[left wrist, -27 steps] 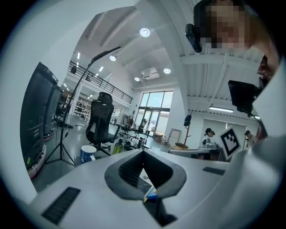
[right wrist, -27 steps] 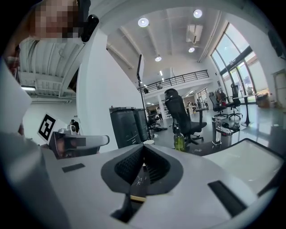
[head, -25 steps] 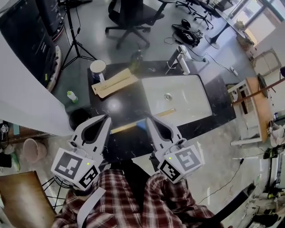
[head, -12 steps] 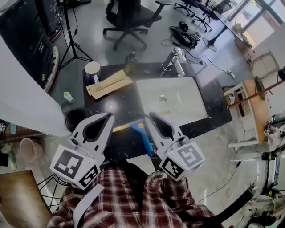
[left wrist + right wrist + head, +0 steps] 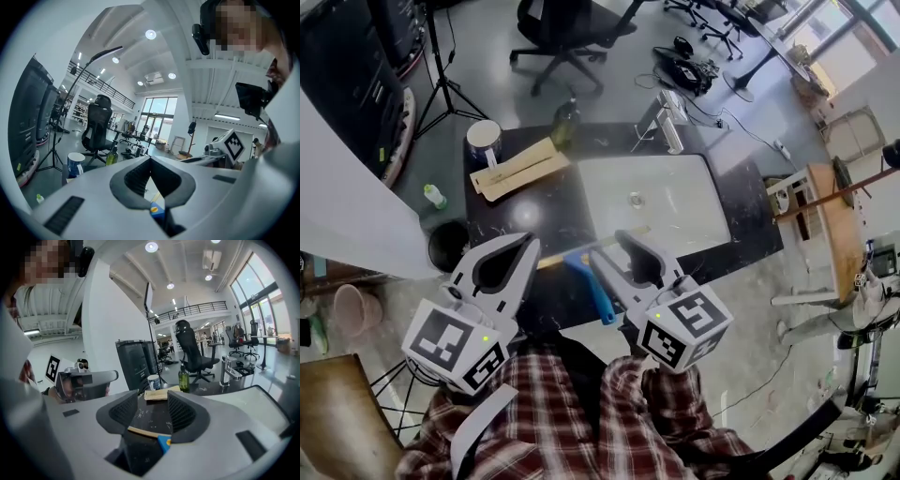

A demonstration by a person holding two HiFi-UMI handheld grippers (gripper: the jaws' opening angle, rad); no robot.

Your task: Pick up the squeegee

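Note:
The squeegee lies on the black counter (image 5: 525, 211). Its blue handle (image 5: 591, 286) points toward me and its pale wooden blade strip (image 5: 558, 261) runs along the counter's near edge. My right gripper (image 5: 609, 246) hovers just right of the handle, its jaws opening, nothing pressed between them. In the right gripper view the squeegee (image 5: 164, 444) shows low in the gap of the right gripper (image 5: 152, 414). My left gripper (image 5: 528, 244) is shut and empty, left of the squeegee. A bit of the blue handle (image 5: 157, 209) shows under the left gripper (image 5: 150, 159).
A white sink (image 5: 675, 202) with a faucet (image 5: 666, 122) fills the counter's right part. At the back left stand a green bottle (image 5: 565, 122), a mug (image 5: 484, 141) and flat cardboard pieces (image 5: 516, 169). A dark bin (image 5: 448, 246) and an office chair (image 5: 562, 28) stand on the floor.
The right gripper's jaws have gone from shut to apart. The squeegee's blue handle has come into view beside them. Both grippers shifted slightly against the counter.

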